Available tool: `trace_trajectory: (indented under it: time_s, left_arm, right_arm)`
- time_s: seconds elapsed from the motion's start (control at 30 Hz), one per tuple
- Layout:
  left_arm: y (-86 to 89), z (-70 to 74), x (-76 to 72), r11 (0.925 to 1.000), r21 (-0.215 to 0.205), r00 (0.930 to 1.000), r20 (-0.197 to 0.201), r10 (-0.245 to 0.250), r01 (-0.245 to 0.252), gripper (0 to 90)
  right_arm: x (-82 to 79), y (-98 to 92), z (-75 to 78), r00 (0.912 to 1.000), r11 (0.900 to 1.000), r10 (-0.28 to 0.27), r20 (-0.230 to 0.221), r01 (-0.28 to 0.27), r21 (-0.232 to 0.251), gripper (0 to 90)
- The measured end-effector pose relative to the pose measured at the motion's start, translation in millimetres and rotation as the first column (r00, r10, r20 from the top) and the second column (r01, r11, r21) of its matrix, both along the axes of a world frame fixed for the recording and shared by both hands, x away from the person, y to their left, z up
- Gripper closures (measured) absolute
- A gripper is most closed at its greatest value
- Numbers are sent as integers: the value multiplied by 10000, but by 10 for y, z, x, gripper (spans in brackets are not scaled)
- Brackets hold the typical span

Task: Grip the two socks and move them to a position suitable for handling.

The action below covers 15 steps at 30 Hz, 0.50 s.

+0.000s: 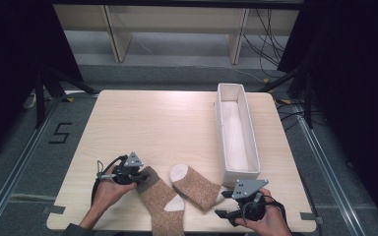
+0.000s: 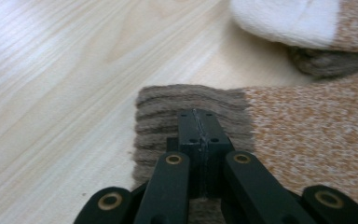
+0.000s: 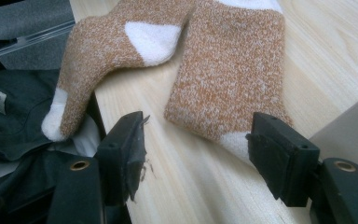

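On the table [image 1: 142,123], high view: two tan socks lie crossed near the front edge. The left sock [image 1: 163,206] runs from its brown cuff at 10 o'clock to the table edge at 6 o'clock; the right sock [image 1: 197,187] lies just beside it at 2 o'clock, touching it. The left gripper [image 1: 139,178] sits at the left sock's cuff. The right gripper [image 1: 225,210] rests near the right sock's end, at 5 o'clock from it. A white bin [image 1: 236,130] stands at 1 o'clock of the socks.

Left gripper view: jaws fully closed, pads together, with the brown cuff [image 2: 168,112] beneath and around them; whether fabric is pinched cannot be told.

Right gripper view: jaws wide apart, holding nothing. The right sock's white toe [image 3: 235,140] lies between them at 12 o'clock, untouched.
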State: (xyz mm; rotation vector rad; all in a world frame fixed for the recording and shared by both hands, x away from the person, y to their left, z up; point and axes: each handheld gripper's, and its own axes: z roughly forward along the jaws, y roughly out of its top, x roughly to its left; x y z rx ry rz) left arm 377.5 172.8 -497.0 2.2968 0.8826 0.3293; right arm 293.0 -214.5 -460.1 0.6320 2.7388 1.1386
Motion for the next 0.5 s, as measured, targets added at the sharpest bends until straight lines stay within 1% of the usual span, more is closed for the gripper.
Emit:
trace_trajectory:
  time_s: [0.03, 0.07, 0.1, 0.17, 0.2, 0.23, 0.27, 0.3, 0.33, 0.37, 0.4, 0.43, 0.47, 0.5]
  left_arm:
    - [23, -10, 27, 10000, -1, 9999, -85, 60, -60, 896]
    - [45, -17, 57, 9998, -88, 9998, -38, 176, -177, 896]
    - [57, -9, 72, 9998, 32, 9998, -20, 190, -190, 896]
    - [102, -13, 128, 9992, 10, 9992, -13, 405, -405, 897]
    - [113, -19, 142, 9983, -102, 9983, -58, 581, -581, 897]
    - [143, -14, 182, 9977, 4, 9977, -3, 674, -674, 897]
    - [161, -6, 204, 9968, 115, 9969, 6, 786, -786, 897]
    - [186, -10, 241, 9953, 150, 9954, 111, 955, -956, 897]
    - [226, -14, 289, 9929, 69, 9928, 120, 1189, -1190, 897]
    - [255, -14, 316, 9907, 59, 9907, 85, 1355, -1356, 897]
    - [304, -19, 363, 9872, -62, 9873, 28, 1591, -1591, 898]
    - [344, -17, 400, 9856, -58, 9856, -27, 1693, -1693, 898]
    - [367, -16, 424, 9847, -69, 9847, -45, 1743, -1744, 897]
    - [392, -15, 452, 9833, -39, 9833, -16, 1822, -1822, 898]
  right_arm:
    - [3, 0, -3, 10000, 10000, -8, -8, 8, -17, 365]
    - [6, -1, -6, 10000, 10000, -12, 14, 12, -34, 366]
    - [7, -2, -8, 10000, 10000, -16, 25, 16, -39, 366]
    - [11, -1, -12, 10000, 10000, -10, 38, 10, -51, 368]
    - [18, 3, -20, 10000, 10000, -7, 55, 7, -72, 368]
    - [21, 5, -22, 10000, 9999, 0, 8, 0, -107, 369]
    - [25, 11, -26, 10000, 9999, -8, 90, 10, -152, 369]
    - [17, 20, -30, 10000, 9999, -66, -52, 65, -136, 369]
    - [21, 24, -34, 10000, 9999, -52, -35, 51, -164, 370]
    - [27, 30, -35, 10000, 9998, 50, 79, -48, -215, 370]
    - [15, 36, -37, 9999, 9998, -71, -79, 69, -190, 371]
    - [13, 44, -36, 9999, 9997, -108, -121, 105, -233, 372]
    - [15, 56, -41, 10000, 9997, -44, -63, 43, -226, 373]
    - [28, 62, -41, 9998, 9996, 156, 144, -152, -246, 374]
